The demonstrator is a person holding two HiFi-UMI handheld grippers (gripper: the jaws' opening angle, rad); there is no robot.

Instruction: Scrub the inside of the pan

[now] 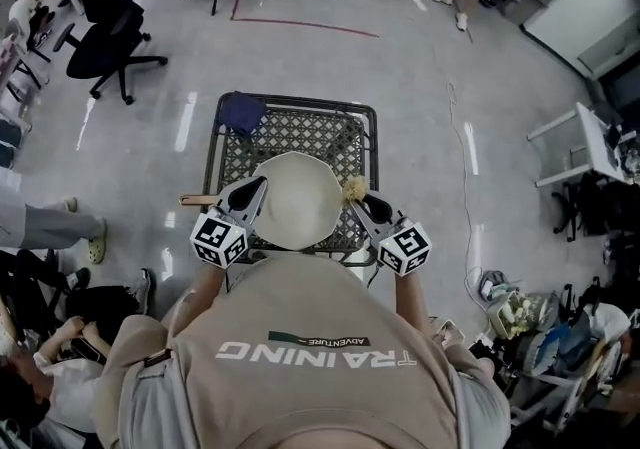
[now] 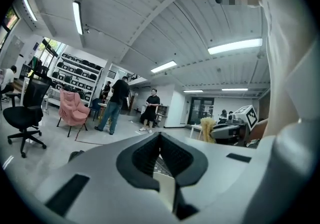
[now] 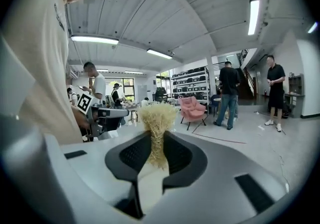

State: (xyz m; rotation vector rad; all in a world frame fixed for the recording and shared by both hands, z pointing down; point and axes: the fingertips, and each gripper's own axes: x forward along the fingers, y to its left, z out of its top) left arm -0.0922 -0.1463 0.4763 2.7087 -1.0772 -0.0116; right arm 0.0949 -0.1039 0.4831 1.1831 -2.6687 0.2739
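At the near side of the black metal mesh table (image 1: 300,127) sits the round cream-coloured pan (image 1: 295,202), its inside facing up and its wooden handle (image 1: 195,200) projecting past the table's left edge. A dark blue cloth (image 1: 240,113) lies at the far left corner, well apart.

Right gripper (image 3: 157,140): jaws pinching the narrow bound neck of the straw-coloured fibre scrubbing brush (image 3: 157,118), tuft forward. From the head view the tuft sits at the pan's right rim, not over its middle; scrubbing is judged not yet begun.

Left gripper (image 1: 250,195): jaws drawn together, with only a slit between them and nothing plainly caught in it. Its tips lie over the pan's left rim near the handle root. Contact with the pan cannot be confirmed.

Hazards noted:
- If the pan is unrestrained, scrubbing pressure could slide or spin it on the open mesh. The overhanging handle adds leverage for tipping towards the left edge.
- The brush is gripped on a thin, compressible neck. Side load could make it pivot or pull out of the pads.
- Pressing with the brush angled too flat could bring the jaw tips, not the fibres, against the pan's coating.
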